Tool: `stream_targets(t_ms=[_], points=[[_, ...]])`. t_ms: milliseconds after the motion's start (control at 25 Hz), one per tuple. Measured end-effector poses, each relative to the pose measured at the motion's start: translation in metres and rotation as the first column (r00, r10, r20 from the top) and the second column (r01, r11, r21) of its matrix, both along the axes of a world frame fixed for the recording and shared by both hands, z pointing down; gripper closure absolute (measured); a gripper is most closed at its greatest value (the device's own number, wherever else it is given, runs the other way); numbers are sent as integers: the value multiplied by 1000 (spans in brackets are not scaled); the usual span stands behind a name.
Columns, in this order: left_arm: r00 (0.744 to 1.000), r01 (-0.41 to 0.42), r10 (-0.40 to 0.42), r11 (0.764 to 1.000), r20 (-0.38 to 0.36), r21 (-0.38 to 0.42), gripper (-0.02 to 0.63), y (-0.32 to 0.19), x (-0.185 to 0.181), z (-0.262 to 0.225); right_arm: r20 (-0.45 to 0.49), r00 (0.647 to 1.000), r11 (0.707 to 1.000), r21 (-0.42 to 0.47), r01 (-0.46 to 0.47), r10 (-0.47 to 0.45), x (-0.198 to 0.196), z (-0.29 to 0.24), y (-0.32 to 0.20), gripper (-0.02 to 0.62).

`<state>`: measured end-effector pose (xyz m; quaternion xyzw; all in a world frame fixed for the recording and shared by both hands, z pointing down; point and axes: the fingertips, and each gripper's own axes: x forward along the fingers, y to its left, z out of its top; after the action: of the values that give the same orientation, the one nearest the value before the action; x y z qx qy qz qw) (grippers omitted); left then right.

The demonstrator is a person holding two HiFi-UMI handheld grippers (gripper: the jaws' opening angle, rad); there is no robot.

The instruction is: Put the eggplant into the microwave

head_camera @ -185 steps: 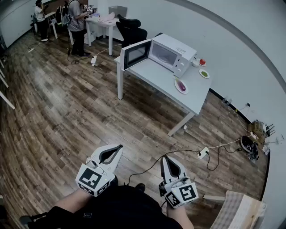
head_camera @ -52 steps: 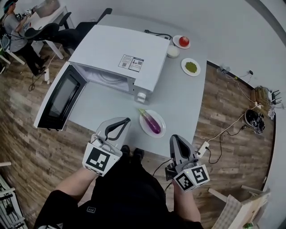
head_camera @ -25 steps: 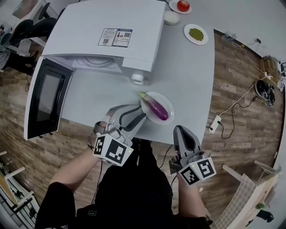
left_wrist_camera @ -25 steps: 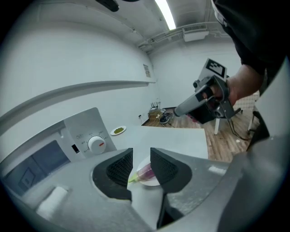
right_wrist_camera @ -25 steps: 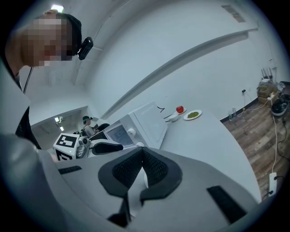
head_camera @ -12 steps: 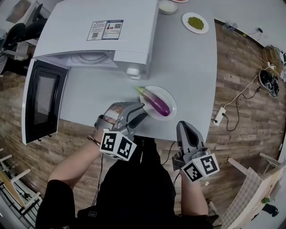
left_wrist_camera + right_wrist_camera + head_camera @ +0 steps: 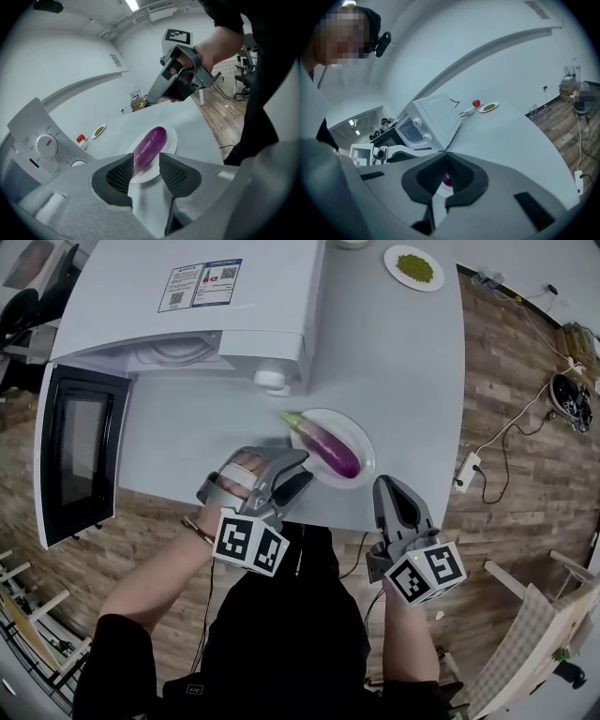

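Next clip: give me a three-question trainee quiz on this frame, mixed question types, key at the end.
1. True or false: the microwave door is open.
2. The eggplant lies: A on the plate; B on top of the microwave; C inside the microwave.
3. Which gripper's jaws stand apart?
Key: 1 true. 2 A. 3 The left gripper; its jaws have just been opening, eggplant ahead, not between them. The right gripper is shut.
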<state>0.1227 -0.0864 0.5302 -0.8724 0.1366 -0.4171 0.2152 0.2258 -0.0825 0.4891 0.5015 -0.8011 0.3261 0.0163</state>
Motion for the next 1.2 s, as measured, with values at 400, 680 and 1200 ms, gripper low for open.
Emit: stream_targets(t_ms=[400,680,1200], points=[[985,-118,104,988,136,97,437,3,4,20,-4,1000,1000,-14,-15,15,12,8,-5,581],[971,-167,147,981,186,97,434,10,4,29,-17,1000,1000,-25,-10,10,16,14,-5,581],[956,-200,169,973,240,114,434,12,-1,40,-123,989,995,-65,77,-85,15,33,-37,578]])
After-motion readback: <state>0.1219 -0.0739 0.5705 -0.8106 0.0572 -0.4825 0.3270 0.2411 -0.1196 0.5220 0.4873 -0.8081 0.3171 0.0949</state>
